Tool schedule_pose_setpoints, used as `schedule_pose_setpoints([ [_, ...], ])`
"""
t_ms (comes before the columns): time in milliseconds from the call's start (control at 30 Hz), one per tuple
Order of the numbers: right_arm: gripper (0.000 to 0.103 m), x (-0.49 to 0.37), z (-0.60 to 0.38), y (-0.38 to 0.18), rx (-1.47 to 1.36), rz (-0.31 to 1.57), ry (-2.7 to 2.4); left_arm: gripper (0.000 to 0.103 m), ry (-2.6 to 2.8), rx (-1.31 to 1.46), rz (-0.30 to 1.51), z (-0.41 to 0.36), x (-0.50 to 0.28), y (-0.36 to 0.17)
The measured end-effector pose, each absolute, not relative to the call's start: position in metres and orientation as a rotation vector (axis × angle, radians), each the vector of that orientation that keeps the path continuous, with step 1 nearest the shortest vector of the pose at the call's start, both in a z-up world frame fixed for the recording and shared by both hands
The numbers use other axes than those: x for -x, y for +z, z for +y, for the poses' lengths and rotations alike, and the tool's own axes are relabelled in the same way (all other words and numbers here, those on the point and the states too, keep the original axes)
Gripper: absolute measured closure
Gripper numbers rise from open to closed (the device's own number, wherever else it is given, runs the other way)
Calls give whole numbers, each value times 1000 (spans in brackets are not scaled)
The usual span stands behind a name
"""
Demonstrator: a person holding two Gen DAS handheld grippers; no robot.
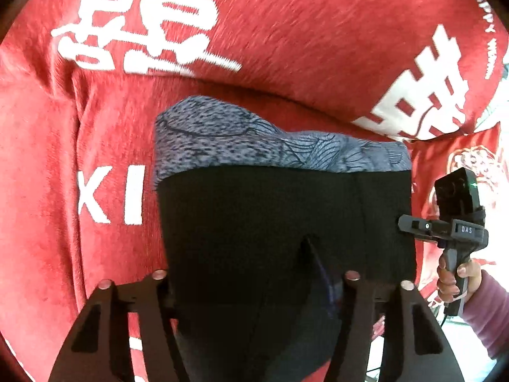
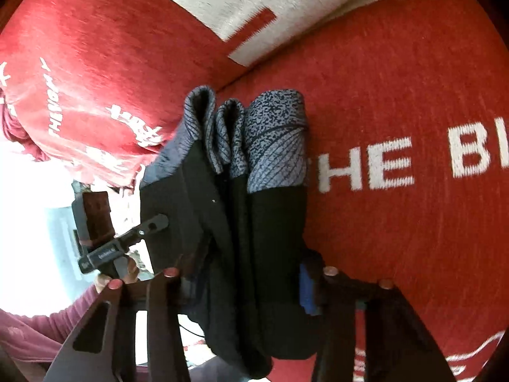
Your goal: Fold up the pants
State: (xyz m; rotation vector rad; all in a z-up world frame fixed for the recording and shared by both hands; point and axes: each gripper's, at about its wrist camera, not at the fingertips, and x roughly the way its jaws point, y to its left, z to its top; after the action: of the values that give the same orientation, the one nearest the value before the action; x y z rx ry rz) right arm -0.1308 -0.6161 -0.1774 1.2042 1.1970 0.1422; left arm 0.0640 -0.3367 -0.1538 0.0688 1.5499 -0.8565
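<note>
The pants point(image 1: 280, 216) are black with a grey speckled patterned band along the far edge. They are folded into a thick bundle and held above a red blanket point(image 1: 57, 165). My left gripper point(image 1: 257, 277) is shut on the near edge of the bundle. My right gripper point(image 1: 404, 224) shows at the bundle's right side in the left wrist view, closed on its edge. In the right wrist view the pants point(image 2: 254, 222) hang in several folds between my right gripper's fingers point(image 2: 248, 272). The left gripper point(image 2: 162, 219) pinches the bundle's left edge there.
The red blanket with white characters and letters point(image 2: 397, 102) covers the surface below and behind. A raised fold or cushion point(image 1: 350, 47) of the same red fabric lies beyond the pants. A bright area point(image 2: 38, 222) lies past the blanket's edge.
</note>
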Motion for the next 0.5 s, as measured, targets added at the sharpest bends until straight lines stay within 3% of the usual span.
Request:
schedule_pose_setpoints([
  [500,59,186,-561,-143,-1347,1136,228,43,-795,-12,1587,-264,-16,-104],
])
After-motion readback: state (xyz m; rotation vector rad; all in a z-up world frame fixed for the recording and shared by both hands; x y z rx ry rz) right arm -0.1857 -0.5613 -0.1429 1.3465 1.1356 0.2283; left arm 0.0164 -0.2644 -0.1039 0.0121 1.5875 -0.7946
